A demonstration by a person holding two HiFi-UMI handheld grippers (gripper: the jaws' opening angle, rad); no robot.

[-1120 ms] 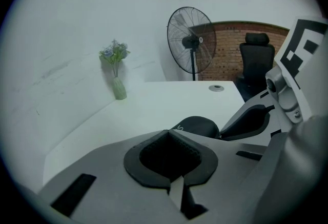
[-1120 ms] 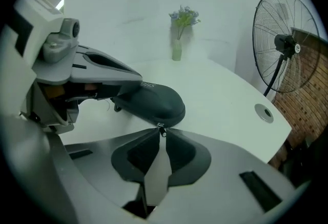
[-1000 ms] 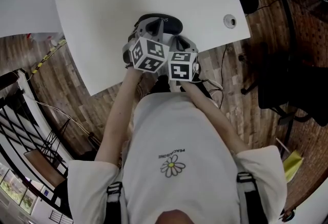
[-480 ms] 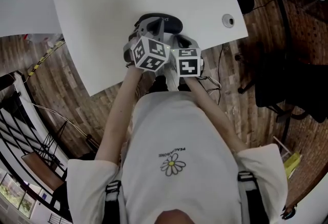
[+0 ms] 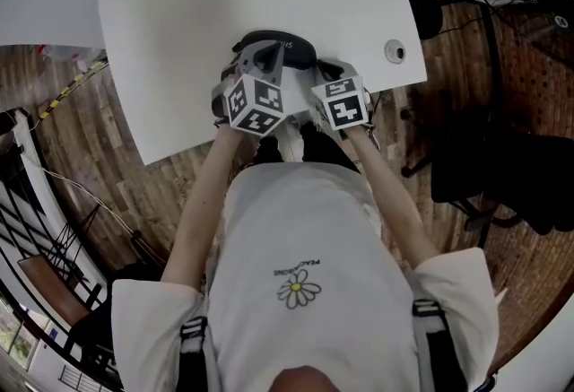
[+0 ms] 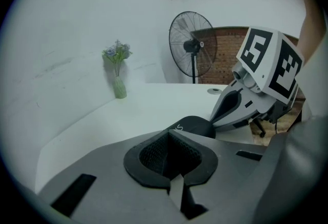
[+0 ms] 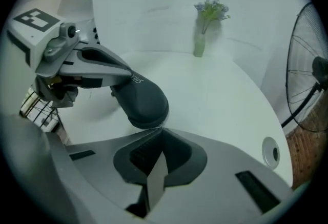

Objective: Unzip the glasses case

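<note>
Dark oval glasses case (image 7: 143,102), laid on white surface (image 5: 224,4), is met by clenched, empty fingers of left gripper (image 6: 169,134) and right gripper (image 7: 161,129).

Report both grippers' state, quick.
Left gripper: closed, tips at the glasses case; grip on it unclear.
Right gripper: closed at the case's near end; grip unclear.

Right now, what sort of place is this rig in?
Probably an office or lab-style workroom: a white desk with a cable hole, a pedestal fan, a wood-look floor and a small vase of flowers.
</note>
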